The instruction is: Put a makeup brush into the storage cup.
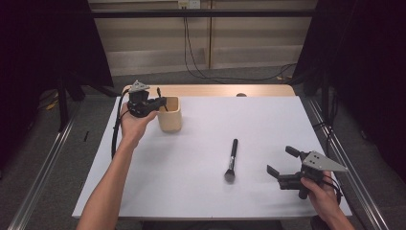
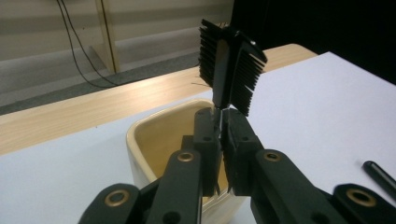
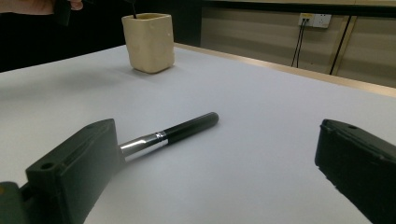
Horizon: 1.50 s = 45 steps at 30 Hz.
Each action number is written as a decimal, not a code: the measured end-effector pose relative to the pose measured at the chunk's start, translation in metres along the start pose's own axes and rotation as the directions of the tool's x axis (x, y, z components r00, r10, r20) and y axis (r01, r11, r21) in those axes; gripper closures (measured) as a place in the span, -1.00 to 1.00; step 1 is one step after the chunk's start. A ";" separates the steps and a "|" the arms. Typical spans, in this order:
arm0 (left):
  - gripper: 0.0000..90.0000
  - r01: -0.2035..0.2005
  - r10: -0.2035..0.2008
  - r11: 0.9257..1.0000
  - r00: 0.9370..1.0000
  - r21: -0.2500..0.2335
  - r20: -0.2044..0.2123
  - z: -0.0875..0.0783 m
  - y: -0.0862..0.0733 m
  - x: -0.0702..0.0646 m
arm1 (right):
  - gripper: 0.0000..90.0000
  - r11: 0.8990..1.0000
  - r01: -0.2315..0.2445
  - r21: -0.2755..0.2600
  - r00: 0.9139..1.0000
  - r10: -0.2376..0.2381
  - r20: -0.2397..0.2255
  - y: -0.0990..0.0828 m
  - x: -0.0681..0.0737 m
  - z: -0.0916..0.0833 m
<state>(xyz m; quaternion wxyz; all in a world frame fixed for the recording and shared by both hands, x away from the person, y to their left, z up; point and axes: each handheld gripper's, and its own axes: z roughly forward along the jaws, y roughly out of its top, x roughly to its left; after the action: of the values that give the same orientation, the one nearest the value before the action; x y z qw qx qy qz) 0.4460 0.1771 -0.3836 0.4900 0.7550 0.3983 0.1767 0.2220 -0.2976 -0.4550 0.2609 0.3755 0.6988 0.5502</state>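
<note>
Open white table (image 1: 268, 120), brush (image 1: 231, 160) mid-table, cup (image 1: 170, 114) far left

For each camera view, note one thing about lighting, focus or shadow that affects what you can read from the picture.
High view: table evenly lit, both sides of the room black. Left gripper view: the comb is sharp and dark against the pale wall, with the left gripper shut on it above the cup. Right gripper view: near jaws soft, brush ferrule glints.
</note>
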 end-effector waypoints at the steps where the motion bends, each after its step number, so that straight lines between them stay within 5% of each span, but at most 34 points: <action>1: 0.76 -0.005 0.005 1.000 1.000 0.001 0.000 0.000 -0.001 0.000 | -1.00 1.000 -0.001 0.000 1.000 0.001 0.000 0.000 0.000 0.000; 15: -0.38 -0.005 0.002 1.000 0.995 -0.028 -0.098 -0.002 -0.007 0.005 | -1.00 1.000 -0.001 -0.006 1.000 0.001 -0.008 0.000 0.000 0.000; 25: -0.81 0.013 -0.021 0.998 0.993 -0.067 -0.115 -0.013 -0.013 0.011 | -1.00 1.000 -0.001 -0.004 1.000 0.001 -0.010 0.000 0.000 0.000; 29: -0.86 -0.010 0.001 0.996 0.995 -0.086 -0.104 -0.020 -0.016 0.011 | -1.00 1.000 0.000 -0.003 1.000 0.000 -0.009 0.000 0.000 0.000; 33: -0.94 0.032 -0.042 0.992 0.996 -0.123 -0.080 -0.027 -0.017 0.009 | -1.00 1.000 0.000 -0.004 1.000 0.000 -0.011 0.000 0.000 0.000; 36: -0.96 -0.015 0.002 0.991 0.995 -0.132 -0.098 -0.034 -0.018 0.006 | -1.00 1.000 0.002 -0.004 1.000 -0.002 -0.013 0.001 0.000 0.000; 45: -0.96 -0.011 0.004 0.989 0.999 -0.148 -0.052 -0.051 -0.029 -0.004 | -1.00 1.000 -0.003 -0.006 1.000 0.003 0.003 0.001 0.000 0.000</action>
<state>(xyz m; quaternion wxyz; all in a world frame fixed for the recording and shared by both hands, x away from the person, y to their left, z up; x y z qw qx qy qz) 0.3973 0.2108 -0.3855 0.5335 0.7132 0.3939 0.2271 0.2222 -0.2978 -0.4542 0.2621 0.3767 0.6960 0.5522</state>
